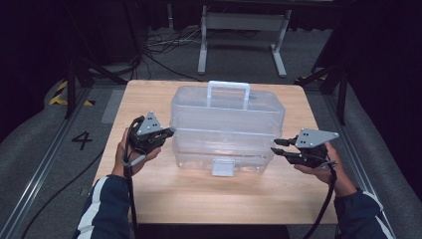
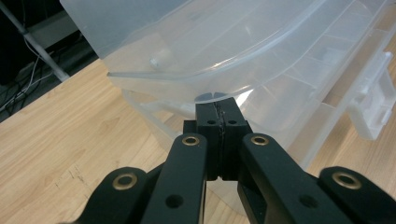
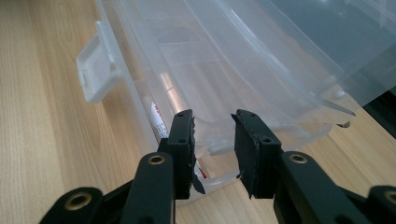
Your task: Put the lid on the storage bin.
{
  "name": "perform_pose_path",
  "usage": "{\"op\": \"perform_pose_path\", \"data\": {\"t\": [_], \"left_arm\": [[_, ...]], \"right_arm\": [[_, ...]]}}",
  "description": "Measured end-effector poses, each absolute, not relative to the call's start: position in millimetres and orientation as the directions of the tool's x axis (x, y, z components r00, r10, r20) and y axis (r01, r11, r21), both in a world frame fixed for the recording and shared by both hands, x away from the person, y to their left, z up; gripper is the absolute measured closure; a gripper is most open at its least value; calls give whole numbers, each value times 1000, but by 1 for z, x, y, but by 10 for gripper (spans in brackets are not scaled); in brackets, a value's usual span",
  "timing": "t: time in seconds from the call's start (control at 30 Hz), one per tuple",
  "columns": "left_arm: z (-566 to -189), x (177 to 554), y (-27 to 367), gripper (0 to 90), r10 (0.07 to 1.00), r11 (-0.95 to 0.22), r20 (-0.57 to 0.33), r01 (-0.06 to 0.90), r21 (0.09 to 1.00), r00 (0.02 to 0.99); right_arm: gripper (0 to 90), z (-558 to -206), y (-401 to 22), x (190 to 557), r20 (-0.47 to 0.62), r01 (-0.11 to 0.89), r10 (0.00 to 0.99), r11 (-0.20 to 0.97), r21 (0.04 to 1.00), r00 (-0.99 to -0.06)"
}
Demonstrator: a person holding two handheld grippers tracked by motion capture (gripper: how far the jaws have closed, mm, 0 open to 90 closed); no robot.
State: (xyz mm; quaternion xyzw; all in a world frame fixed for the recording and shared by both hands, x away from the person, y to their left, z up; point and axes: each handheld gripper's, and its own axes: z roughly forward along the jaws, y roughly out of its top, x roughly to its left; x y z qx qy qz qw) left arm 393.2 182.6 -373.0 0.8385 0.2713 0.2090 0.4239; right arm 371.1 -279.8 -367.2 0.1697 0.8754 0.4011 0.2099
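both grippers [image 1: 169, 133] [image 1: 276, 146] flank clear box [image 1: 227, 127]

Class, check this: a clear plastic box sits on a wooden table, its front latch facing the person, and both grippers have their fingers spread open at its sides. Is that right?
Not quite. The left gripper has its fingers pressed together at the lid edge of the clear plastic box, as the left gripper view shows. The right gripper is the open one. The rest holds.
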Motion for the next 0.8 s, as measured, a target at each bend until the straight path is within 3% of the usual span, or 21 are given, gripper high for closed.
{"op": "perform_pose_path", "data": {"t": [0.5, 0.8], "left_arm": [[-380, 384, 183, 900, 629, -517, 141, 276, 810, 764], [-383, 381, 182, 900, 626, -548, 162, 283, 787, 763]], "right_arm": [[677, -370, -286, 369, -221, 153, 477, 626, 765, -851], [721, -372, -293, 369, -194, 178, 492, 611, 771, -849]]}}
